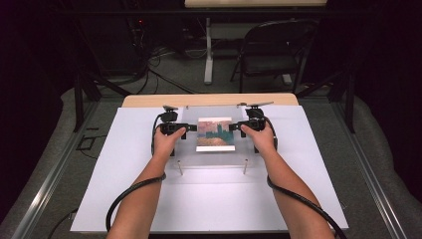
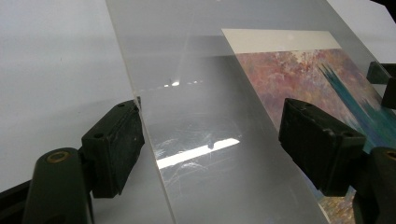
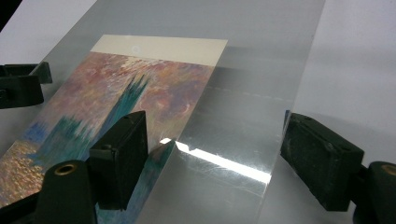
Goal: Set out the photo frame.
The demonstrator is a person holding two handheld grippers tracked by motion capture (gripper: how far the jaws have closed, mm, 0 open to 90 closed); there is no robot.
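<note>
A clear sheet (image 1: pixel 214 137) lies mid-table (image 1: pixel 124 199) over a print (image 1: pixel 215 133), on short pegs (image 1: pixel 180 168), likely to press the print flat; left tongs (image 1: pixel 191 128) and right tongs (image 1: pixel 234 127) straddle its side edges, spread, pads not gripping; the sheet is glossy, rigid, scuffed; the print matte, painterly; the tongs' pads black, blocky.
</note>
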